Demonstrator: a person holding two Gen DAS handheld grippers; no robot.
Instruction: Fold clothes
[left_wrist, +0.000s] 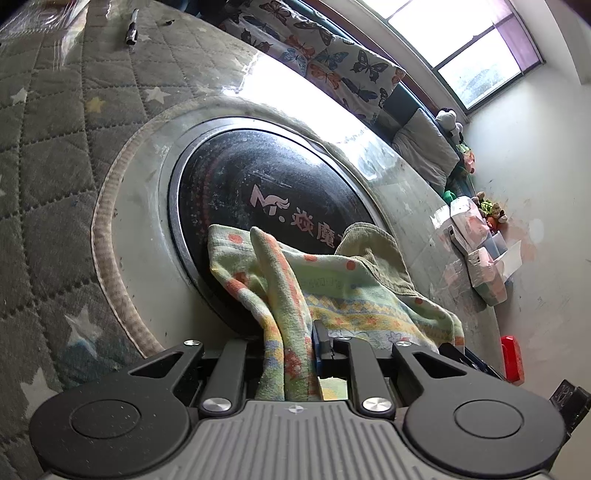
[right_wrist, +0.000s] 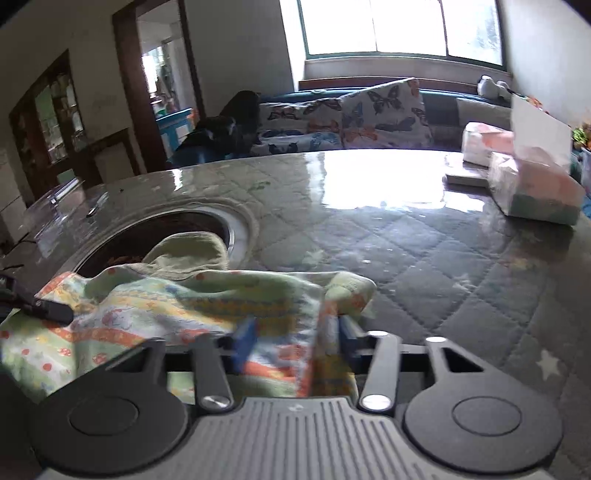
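Patterned garment (left_wrist: 332, 295) lies at 6 o'clock over the black round hob (left_wrist: 266, 199) in the quilted table (left_wrist: 55, 155). Left gripper (left_wrist: 291, 354) pinches a bunched fold; right gripper (right_wrist: 295, 332) clamps the opposite edge. Risk: uneven pull slips cloth, skews fold.

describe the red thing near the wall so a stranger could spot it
Start at the round table with the black disc in its middle. Past its edge nearest the pale wall sits a small red block, the only plain bright red item there, below the tissue packs.
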